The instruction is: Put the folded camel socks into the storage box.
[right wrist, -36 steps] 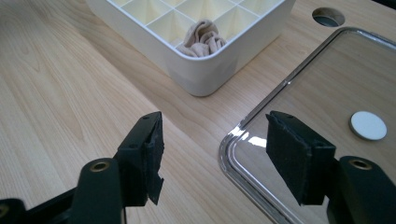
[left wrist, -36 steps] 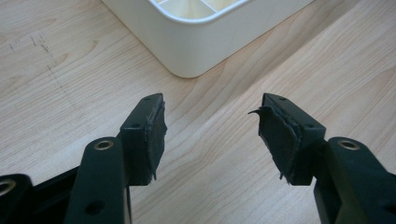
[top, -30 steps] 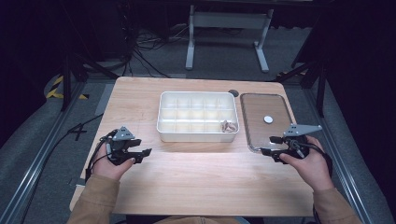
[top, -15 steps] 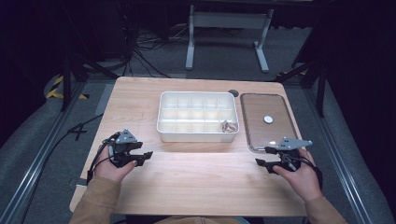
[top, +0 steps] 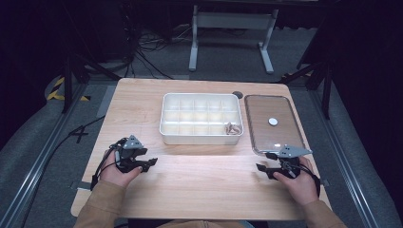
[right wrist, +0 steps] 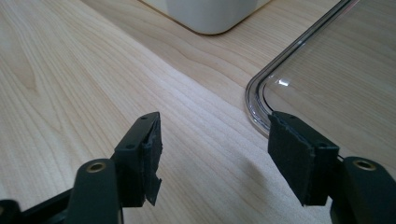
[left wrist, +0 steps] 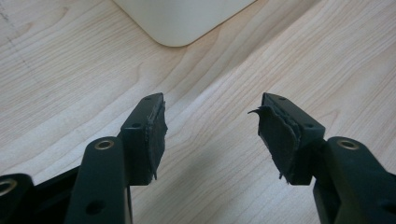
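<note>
The right gripper [top: 267,171] has pulled back toward the table's near edge within the last second, off the clear lid [top: 273,124] it hovered by; it now rests low, jaws wide apart and empty, like the left gripper [top: 145,163], which has barely shifted. I judge both parked, with no reach under way. Beyond them, the white compartment box [top: 201,118] holds a small brownish object [top: 232,128] in its near right cell, too small to identify.

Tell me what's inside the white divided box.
The white box holds one small brownish item in its near right compartment; the other compartments look empty. What the item is, I can't tell.
</note>
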A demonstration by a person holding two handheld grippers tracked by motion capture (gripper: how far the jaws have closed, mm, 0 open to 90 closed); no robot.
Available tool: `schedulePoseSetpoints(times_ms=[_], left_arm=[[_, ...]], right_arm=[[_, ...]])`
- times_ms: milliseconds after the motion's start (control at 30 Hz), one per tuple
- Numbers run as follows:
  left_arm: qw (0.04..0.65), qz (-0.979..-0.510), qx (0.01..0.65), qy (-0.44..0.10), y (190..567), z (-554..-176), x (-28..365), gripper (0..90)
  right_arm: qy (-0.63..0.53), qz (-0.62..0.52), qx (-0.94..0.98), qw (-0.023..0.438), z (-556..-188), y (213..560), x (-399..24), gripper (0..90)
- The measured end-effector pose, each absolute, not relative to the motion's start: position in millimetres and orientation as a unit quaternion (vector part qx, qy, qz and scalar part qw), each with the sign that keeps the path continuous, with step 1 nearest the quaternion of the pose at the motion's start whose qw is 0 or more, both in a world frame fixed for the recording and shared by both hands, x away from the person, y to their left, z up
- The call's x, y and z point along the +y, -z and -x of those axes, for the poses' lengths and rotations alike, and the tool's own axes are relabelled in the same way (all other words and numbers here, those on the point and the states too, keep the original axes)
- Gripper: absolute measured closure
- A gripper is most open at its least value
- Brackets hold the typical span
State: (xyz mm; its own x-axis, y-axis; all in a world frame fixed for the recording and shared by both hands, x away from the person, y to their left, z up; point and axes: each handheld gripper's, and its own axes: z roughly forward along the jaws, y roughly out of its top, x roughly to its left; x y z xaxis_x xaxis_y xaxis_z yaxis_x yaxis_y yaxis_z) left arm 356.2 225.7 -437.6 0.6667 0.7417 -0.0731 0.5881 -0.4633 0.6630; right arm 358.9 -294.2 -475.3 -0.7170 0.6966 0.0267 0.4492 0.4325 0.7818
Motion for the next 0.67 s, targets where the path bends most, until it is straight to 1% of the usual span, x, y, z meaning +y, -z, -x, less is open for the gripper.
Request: schedulePoseSetpoints(times_ms=[200, 300, 500, 667], left_arm=[[0.334, -0.851, 0.391, -0.108, 441, -358, 225, 42.1], [0.33, -0.851, 0.394, -0.106, 443, -359, 225, 42.1], [0.331, -0.853, 0.391, -0.103, 448, -360, 224, 42.1], [0.33, -0.854, 0.388, -0.103, 448, -360, 223, 42.1]], right_arm=[[-0.401, -0.338, 0.839, 0.149, -359, 482, -292, 35.6], [-0.395, -0.327, 0.844, 0.156, -358, 484, -289, 35.6], [-0.391, -0.316, 0.852, 0.149, -358, 486, -285, 34.8], [-0.39, -0.312, 0.854, 0.147, -358, 486, -282, 32.7]])
